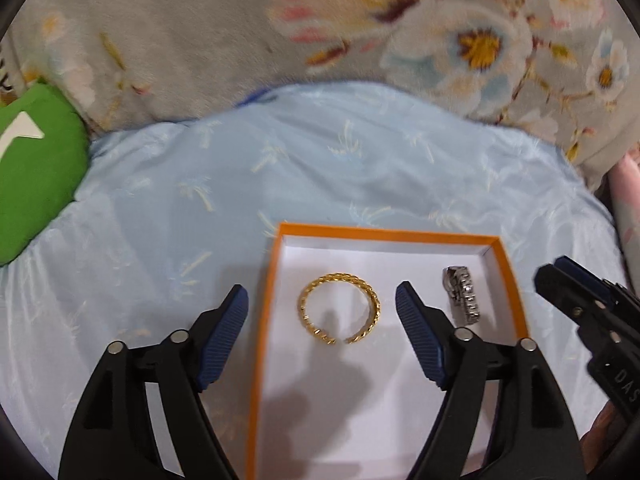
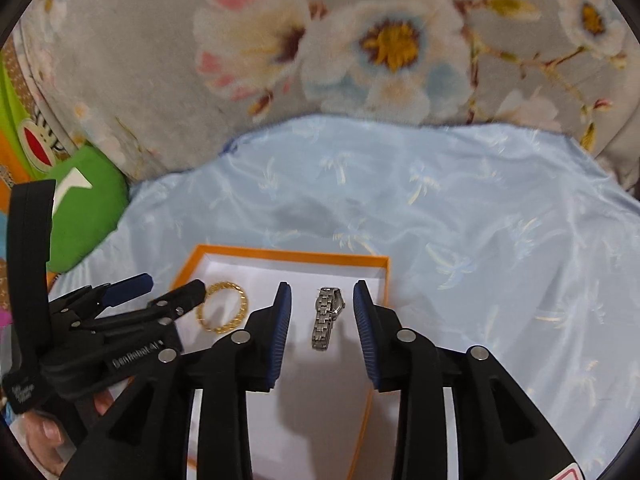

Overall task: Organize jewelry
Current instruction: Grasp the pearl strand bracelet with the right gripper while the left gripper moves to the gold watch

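Observation:
An orange-rimmed box (image 1: 384, 234) with a white floor lies on the light blue cloth. A gold open bangle (image 1: 339, 307) lies in its left half and a silver watch (image 1: 463, 294) in its right half. My left gripper (image 1: 322, 300) is open and empty, its fingers on either side of the bangle and above it. My right gripper (image 2: 322, 296) is open and empty, its fingers on either side of the watch (image 2: 327, 318). The box (image 2: 288, 255), the bangle (image 2: 222, 306) and the left gripper (image 2: 172, 288) also show in the right wrist view.
The light blue cloth (image 1: 320, 168) covers a cushion. A floral grey blanket (image 1: 280, 20) lies behind it. A green pillow (image 1: 36, 172) sits at the left. The right gripper's fingers (image 1: 572, 280) show at the right edge of the left wrist view.

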A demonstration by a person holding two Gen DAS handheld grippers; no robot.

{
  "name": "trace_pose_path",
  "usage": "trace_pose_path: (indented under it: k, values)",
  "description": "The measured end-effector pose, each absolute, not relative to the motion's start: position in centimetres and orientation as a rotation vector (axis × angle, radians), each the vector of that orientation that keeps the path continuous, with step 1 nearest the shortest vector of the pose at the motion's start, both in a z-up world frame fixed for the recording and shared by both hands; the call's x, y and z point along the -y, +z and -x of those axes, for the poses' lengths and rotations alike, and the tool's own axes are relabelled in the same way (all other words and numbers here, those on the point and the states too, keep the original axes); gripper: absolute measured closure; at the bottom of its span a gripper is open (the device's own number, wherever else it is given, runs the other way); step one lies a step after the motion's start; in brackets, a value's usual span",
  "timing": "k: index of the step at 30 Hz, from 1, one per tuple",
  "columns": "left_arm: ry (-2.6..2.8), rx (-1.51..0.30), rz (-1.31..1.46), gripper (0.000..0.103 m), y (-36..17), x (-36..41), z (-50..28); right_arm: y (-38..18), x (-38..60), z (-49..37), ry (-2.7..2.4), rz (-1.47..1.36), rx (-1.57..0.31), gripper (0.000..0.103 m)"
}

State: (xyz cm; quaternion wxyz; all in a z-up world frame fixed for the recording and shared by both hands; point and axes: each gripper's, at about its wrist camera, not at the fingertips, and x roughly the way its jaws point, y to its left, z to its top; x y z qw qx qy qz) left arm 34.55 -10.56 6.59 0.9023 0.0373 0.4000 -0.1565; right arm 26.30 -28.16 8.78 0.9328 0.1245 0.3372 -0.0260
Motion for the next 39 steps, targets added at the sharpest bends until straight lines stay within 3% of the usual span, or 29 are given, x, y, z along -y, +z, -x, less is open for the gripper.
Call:
trace_pose_path:
  k: [3, 8, 17, 26, 39]
  values:
    - [-0.305, -0.772, -0.089, 0.021, 9.0, 8.2, -31.5, 10.7, 28.1, -22.2, -0.042, -0.263, -0.656, 0.063]
    - [-0.307, -0.752, -0.116, 0.02, 10.3, 4.3, -25.1, 11.2, 26.9, -14.6, -0.023, -0.248, -0.654, 0.06]
    - [-0.292, -0.837, -0.137, 0.02, 5.6, -0.7, -15.8, 6.1, 22.1, -4.7, -0.021, -0.127, -0.733, 0.06]
    - [-0.313, -0.887, -0.122, 0.02, 1.8, -2.7, -10.9, 1.5, 19.3, -3.7, 0.002, -0.063, -0.783, 0.06]
    - [-0.388, -0.891, -0.168, 0.02, 0.9, 0.0, -12.1, -0.6, 19.4, -6.7, 0.059, -0.055, -0.866, 0.06]
